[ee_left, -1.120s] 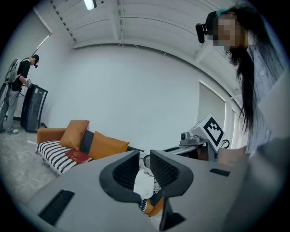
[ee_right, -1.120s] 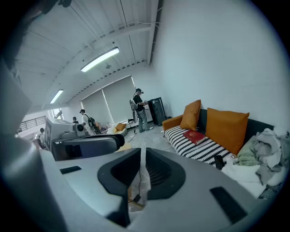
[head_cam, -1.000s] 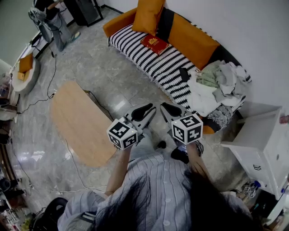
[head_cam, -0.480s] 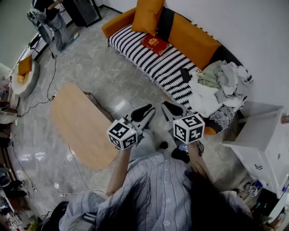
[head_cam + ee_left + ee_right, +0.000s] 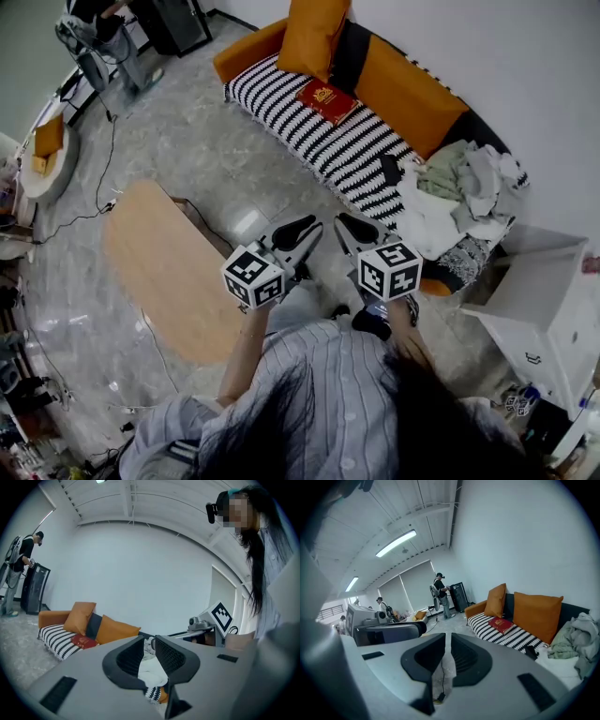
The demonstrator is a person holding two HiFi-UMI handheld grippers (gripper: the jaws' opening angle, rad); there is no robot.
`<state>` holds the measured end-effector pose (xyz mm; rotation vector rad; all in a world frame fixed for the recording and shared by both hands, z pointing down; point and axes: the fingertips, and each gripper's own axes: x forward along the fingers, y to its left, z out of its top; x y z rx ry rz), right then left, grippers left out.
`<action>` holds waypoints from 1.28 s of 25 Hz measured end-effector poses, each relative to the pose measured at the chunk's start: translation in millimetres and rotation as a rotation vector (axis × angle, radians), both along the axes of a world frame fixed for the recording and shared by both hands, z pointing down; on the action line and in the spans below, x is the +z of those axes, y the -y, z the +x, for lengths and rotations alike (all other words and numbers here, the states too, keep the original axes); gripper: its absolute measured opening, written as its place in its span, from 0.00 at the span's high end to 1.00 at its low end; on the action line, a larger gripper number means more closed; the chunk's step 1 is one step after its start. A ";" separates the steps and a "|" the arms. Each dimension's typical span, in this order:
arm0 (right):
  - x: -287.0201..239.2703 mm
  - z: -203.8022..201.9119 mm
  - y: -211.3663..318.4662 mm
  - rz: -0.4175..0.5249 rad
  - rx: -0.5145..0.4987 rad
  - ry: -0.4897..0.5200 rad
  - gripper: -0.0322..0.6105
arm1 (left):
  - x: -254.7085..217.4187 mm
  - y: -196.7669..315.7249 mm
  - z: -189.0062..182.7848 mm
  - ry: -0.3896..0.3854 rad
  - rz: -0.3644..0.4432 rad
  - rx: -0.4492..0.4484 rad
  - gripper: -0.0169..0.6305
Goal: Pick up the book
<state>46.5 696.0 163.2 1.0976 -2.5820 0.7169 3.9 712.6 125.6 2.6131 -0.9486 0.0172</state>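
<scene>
Beyond grey, perhaps marble floor: striped sofa, red book, orange cushions.

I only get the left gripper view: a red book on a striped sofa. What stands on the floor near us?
Observer: The head view shows a low wooden table towards its left side, apart from the sofa.
Operator: Is the other tool carrying anything?
Observer: No. The right gripper view shows the right tool shut, with nothing between its jaws.
Operator: Anything else on the seat?
Observer: A small dark object lies between the book and a heap of clothes.
</scene>
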 end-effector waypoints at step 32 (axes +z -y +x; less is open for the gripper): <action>15.5 -89.7 110.9 -0.041 0.100 -0.032 0.87 | 12.5 108.2 -94.9 0.032 0.000 0.091 0.87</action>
